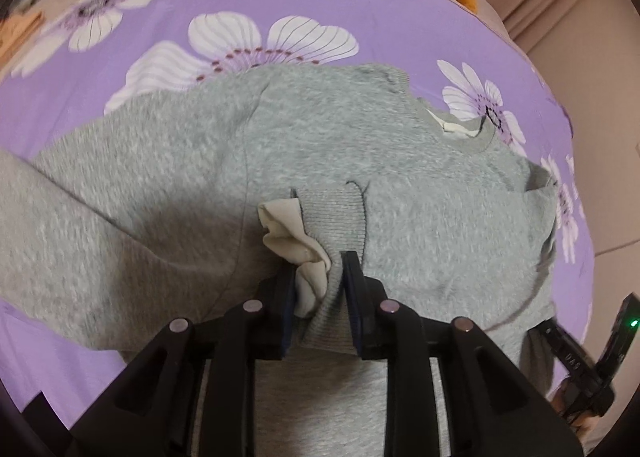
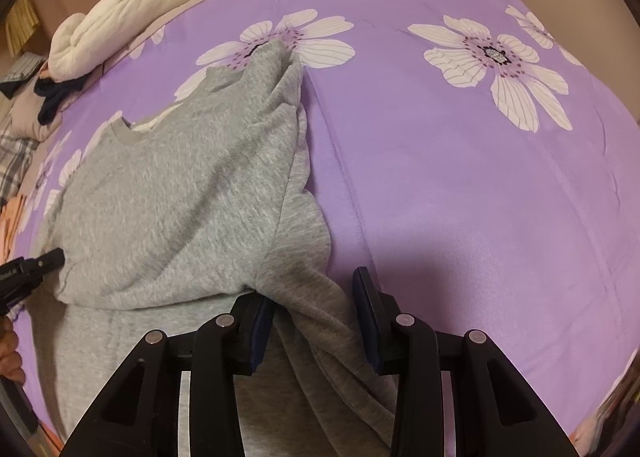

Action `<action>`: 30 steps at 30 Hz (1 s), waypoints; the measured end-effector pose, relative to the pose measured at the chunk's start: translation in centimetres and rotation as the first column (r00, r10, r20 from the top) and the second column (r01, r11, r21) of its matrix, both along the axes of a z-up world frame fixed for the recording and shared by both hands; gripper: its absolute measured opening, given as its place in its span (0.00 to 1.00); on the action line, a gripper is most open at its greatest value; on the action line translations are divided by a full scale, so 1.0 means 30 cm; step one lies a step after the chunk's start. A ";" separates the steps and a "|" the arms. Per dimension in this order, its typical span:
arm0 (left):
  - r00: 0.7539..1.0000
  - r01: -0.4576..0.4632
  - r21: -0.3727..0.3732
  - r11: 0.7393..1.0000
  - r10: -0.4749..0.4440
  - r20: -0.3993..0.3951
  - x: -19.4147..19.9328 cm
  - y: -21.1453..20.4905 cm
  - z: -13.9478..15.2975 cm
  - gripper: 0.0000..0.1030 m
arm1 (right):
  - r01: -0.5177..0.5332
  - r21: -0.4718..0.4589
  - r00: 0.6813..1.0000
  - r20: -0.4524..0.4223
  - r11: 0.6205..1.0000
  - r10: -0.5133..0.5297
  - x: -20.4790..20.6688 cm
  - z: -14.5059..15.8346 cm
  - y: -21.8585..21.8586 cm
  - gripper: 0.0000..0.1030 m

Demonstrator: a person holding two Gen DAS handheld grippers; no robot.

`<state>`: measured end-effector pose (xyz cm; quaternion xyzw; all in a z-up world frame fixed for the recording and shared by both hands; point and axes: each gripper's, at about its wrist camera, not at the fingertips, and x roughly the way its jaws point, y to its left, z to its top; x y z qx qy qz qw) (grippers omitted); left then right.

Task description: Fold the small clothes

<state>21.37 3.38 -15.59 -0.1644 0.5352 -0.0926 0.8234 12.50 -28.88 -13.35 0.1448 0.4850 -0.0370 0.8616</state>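
We found the soft grey fleece sweatshirt (image 1: 280, 161) spread near the purple flowered bedspread's (image 2: 460, 197) left edge. Our left claw (image 1: 322, 289) pinched its ribbed cuff (image 1: 334, 217); the right claw (image 2: 314, 313) stood apart, gripping nothing. Limp and light, it seemed best taken by hems.

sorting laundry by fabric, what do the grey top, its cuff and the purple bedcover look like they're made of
Grey sweatshirt: looks like heathered cotton-blend fleece knit, matte, with a flecked surface.
Cuff: rib knit, with fine parallel ridges; its cream lining looks soft and brushed.
Purple bedcover: smooth printed woven, perhaps microfibre or polyester, with a faint sheen and flat creases.
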 end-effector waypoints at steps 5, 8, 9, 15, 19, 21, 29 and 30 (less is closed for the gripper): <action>1.000 -0.024 -0.050 0.998 0.024 -0.002 -0.009 0.018 -0.014 0.25 | -0.001 -0.015 1.000 -0.007 1.000 0.001 0.003 -0.002 0.006 0.36; 0.999 -0.033 -0.047 0.998 0.034 0.005 -0.016 0.014 -0.013 0.25 | 0.000 -0.024 1.000 -0.021 1.000 0.000 0.011 -0.001 0.008 0.36; 0.999 -0.036 -0.043 0.998 0.036 0.005 -0.018 0.013 -0.013 0.26 | 0.002 -0.026 1.000 -0.025 1.000 -0.002 0.013 -0.002 0.008 0.36; 0.998 -0.062 -0.037 0.997 0.062 -0.007 -0.019 0.014 -0.007 0.28 | 0.018 -0.028 0.999 -0.032 0.999 -0.018 0.015 -0.003 0.013 0.37; 0.997 -0.081 -0.012 0.997 0.081 -0.002 -0.057 0.018 0.033 0.33 | 0.013 -0.027 0.999 -0.040 1.000 -0.014 0.011 0.011 0.014 0.38; 0.995 -0.088 0.012 0.996 0.087 0.049 -0.094 0.024 0.082 0.33 | 0.008 -0.033 0.999 -0.039 0.999 -0.009 0.002 0.028 0.013 0.41; 0.952 -0.135 -0.033 0.990 0.139 0.272 -0.256 0.109 0.365 0.83 | -0.006 -0.056 0.995 0.094 0.998 0.011 -0.062 0.187 0.031 0.73; 0.944 -0.146 -0.039 0.989 0.151 0.292 -0.273 0.122 0.390 0.88 | -0.007 -0.060 0.989 0.145 0.998 0.015 -0.078 0.225 0.036 0.83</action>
